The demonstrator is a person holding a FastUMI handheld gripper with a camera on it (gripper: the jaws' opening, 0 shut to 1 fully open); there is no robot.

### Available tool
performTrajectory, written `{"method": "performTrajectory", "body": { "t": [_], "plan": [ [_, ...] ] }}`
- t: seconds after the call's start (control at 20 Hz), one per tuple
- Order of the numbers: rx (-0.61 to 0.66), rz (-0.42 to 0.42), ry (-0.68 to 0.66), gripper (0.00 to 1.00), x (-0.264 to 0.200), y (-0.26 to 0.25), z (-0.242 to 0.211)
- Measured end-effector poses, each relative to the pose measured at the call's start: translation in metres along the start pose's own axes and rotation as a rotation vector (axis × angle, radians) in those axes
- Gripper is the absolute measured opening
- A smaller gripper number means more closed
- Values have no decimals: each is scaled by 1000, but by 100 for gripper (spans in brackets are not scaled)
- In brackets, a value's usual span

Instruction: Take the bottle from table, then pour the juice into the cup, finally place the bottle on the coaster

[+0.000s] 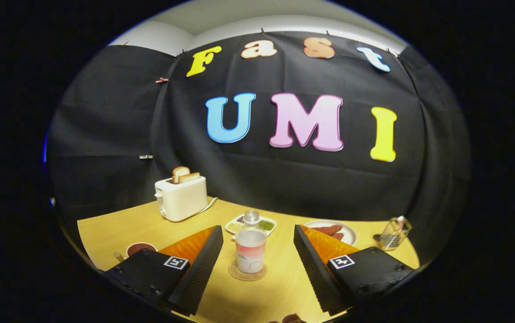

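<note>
1. Gripper (pixel 257 251): fingers stood wide apart, nothing btwn the pads, touching nothing.
2. Bottle (pixel 250 249) stood upright btwn the two fingers and a little ahead of the tips, clear gap on each side. Its base sat on the round coaster (pixel 247 272) on the desk (pixel 257 296). Cap on top; pale liquid inside, level hard to read.
3. Cup (pixel 140 249) w/ dark contents sat near the desk edge, outboard of the left finger, apart from the bottle.
4. Beyond the bottle: small tray (pixel 239 223) w/ green and pale portions; plate of sausages (pixel 333 231) behind the right finger; clear holder (pixel 394 233) farther right; toaster (pixel 181 197) w/ two slices at the back left.
5. Judgement: bottle on coaster + fingers off it reads as the last step (place/release) done. Could equally be pre-grasp; single frame can't settle it.
6. Next move, if release: straight pull-back, fingers kept wide so neither tip clips the bottle. If grasp: advance, centre, close on the body.
</note>
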State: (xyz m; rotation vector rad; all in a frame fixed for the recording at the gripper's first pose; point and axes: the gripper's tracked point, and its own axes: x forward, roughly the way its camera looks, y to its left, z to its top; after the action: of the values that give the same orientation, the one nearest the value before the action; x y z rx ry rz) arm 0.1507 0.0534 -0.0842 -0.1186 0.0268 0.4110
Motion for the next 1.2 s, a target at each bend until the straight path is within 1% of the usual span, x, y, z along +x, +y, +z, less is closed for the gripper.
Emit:
{"method": "performTrajectory", "body": {
  "t": [0.1,0.15,0.25,0.45,0.65,0.85,0.95,1.1,1.2],
  "plan": [
    [-36,-23,-2,97,-27,-9,21],
    [-38,-29,-3,97,-39,-11,32],
    [-34,-68,-23,97,-66,-25,57],
    [-47,-203,-75,97,-124,-57,106],
    [-34,-309,-129,97,-185,-72,143],
    [-26,-402,-126,97,-238,-78,149],
    [-7,-431,-116,97,-258,-75,145],
    [18,-460,-95,97,-274,-77,137],
    [44,-466,-92,97,-272,-80,134]
  ]
}}
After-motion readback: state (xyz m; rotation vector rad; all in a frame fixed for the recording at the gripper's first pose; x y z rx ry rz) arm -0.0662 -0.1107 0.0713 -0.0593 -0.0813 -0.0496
